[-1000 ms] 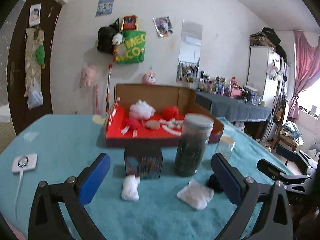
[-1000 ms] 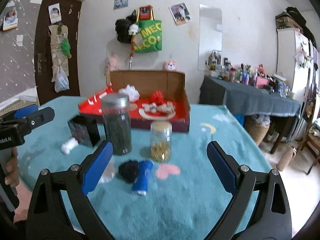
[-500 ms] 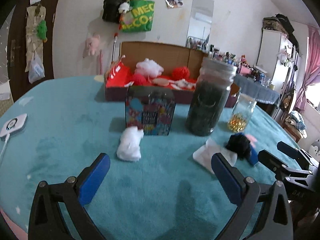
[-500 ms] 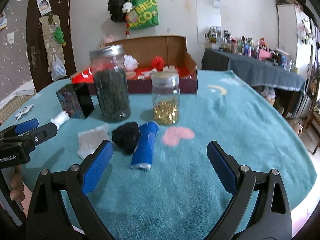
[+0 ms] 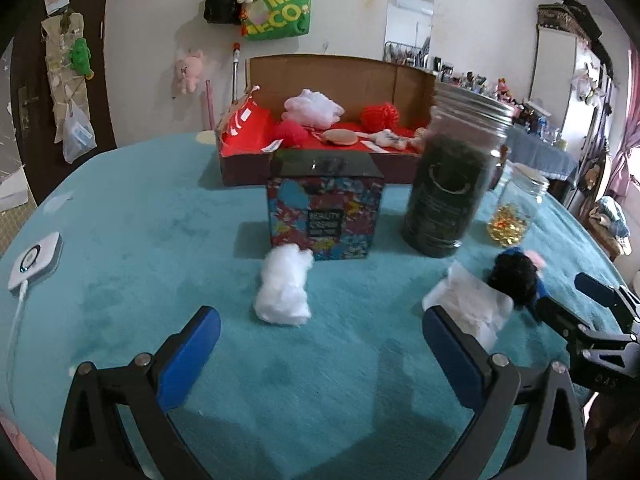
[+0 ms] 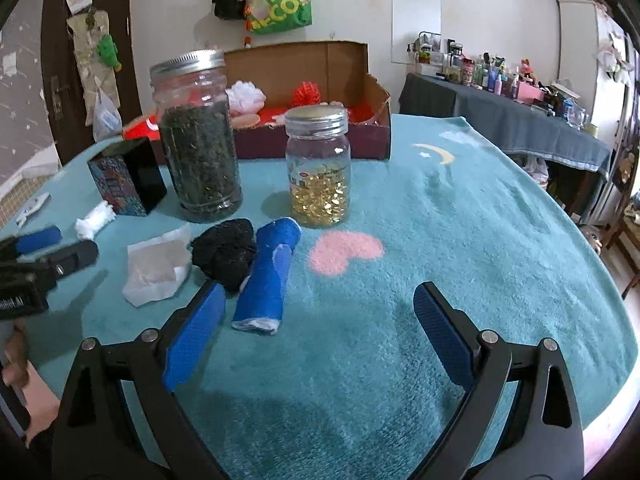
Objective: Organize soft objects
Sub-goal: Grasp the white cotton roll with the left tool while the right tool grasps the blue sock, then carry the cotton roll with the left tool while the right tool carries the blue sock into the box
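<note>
- Both jaws apart, empty: left gripper (image 5: pixel 320 350), right gripper (image 6: pixel 316 330).
- Cotton wad (image 5: pixel 285 289) just beyond left jaws, touching patterned box (image 5: pixel 325 216).
- Blue roll (image 6: pixel 269 276) near right's left finger.
- Suggest: straddle wad, squeeze lightly, carry to far red box (image 5: pixel 244 142).

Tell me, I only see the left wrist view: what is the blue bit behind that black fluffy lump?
Observer: A blue rolled cloth, lying flat against the black lump.
Operator: Is the other gripper holding anything?
Observer: No, the right gripper is empty, jaws wide open.
Operator: And the pink patch nearby?
Observer: A heart printed on the tablecloth, right of the roll.
</note>
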A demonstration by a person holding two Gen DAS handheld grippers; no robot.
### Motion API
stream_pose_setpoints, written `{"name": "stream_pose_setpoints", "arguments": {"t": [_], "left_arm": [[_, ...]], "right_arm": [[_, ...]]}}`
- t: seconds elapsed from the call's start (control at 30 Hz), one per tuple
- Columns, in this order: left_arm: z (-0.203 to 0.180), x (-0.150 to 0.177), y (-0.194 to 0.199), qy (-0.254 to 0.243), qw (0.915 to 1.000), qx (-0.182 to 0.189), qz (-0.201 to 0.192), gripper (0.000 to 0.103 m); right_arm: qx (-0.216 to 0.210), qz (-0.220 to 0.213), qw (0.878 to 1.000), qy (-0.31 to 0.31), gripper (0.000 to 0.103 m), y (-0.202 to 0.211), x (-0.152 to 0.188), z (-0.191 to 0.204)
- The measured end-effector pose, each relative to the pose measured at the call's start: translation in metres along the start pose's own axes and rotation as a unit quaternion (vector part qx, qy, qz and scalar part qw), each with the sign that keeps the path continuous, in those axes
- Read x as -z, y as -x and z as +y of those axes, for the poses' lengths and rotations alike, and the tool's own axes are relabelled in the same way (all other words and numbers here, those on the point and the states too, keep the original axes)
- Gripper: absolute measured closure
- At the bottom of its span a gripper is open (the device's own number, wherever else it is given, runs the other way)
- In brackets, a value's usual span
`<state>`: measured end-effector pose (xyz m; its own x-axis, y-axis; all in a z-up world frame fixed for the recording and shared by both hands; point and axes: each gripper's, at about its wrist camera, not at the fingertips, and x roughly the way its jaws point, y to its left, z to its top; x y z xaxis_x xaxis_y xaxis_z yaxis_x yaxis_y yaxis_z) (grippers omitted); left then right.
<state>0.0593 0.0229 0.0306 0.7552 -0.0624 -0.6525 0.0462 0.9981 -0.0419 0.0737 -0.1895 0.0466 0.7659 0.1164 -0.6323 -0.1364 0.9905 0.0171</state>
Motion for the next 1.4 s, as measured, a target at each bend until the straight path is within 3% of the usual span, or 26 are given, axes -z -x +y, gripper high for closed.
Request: {"name": "stream_pose_setpoints", "arguments": {"t": [0.07,0.1,0.2,0.27,0.3,0.33,0.37,0.43,0.6,0.77,1.4], "left_arm": [[0.004,-0.005,-0.005,-0.001,1.0000,-0.005,0.009,0.005],[0.006,-0.008,-0.008,-0.002,0.9999,-0.007,0.015,0.013],[0.013,-0.016,-0.024,-0.003,0.9987,0.001,0.050,0.033],[0.017,-0.019,-0.034,0.006,0.9976,0.009,0.069,0.043],[0.018,-0.020,-0.034,0.007,0.9979,0.008,0.064,0.058],[0.018,-0.021,-0.034,0.004,0.9980,0.012,0.061,0.078],[0.018,-0.021,-0.034,-0.001,0.9978,0.020,0.063,0.082],[0.019,-0.022,-0.033,-0.005,0.9976,0.025,0.065,0.085],[0.019,-0.020,-0.016,0.005,0.9950,0.073,0.068,0.086],[0.004,-0.021,-0.004,-0.026,0.9935,0.095,0.057,0.086],[-0.019,-0.032,-0.005,-0.051,0.9886,0.131,0.054,0.086]], "right_arm": [[-0.003,0.011,1.000,0.008,0.007,-0.004,-0.002,0.001],[-0.009,0.019,1.000,0.011,0.007,-0.006,-0.002,0.001],[-0.024,0.025,0.999,0.011,0.025,-0.010,-0.004,0.000],[-0.036,0.028,0.999,0.011,0.042,-0.013,-0.005,-0.001],[-0.048,0.025,0.998,0.012,0.051,-0.012,-0.006,-0.003],[-0.065,0.028,0.997,0.009,0.073,-0.013,-0.008,-0.004],[-0.080,0.031,0.996,0.003,0.079,-0.014,-0.009,-0.007],[-0.101,0.027,0.995,-0.005,0.081,-0.011,-0.011,-0.011],[-0.096,0.007,0.995,0.005,0.082,0.003,-0.017,-0.014],[-0.109,-0.001,0.994,0.019,0.082,0.010,-0.026,-0.007],[-0.136,0.011,0.990,0.032,0.082,0.004,-0.031,0.005]]}}
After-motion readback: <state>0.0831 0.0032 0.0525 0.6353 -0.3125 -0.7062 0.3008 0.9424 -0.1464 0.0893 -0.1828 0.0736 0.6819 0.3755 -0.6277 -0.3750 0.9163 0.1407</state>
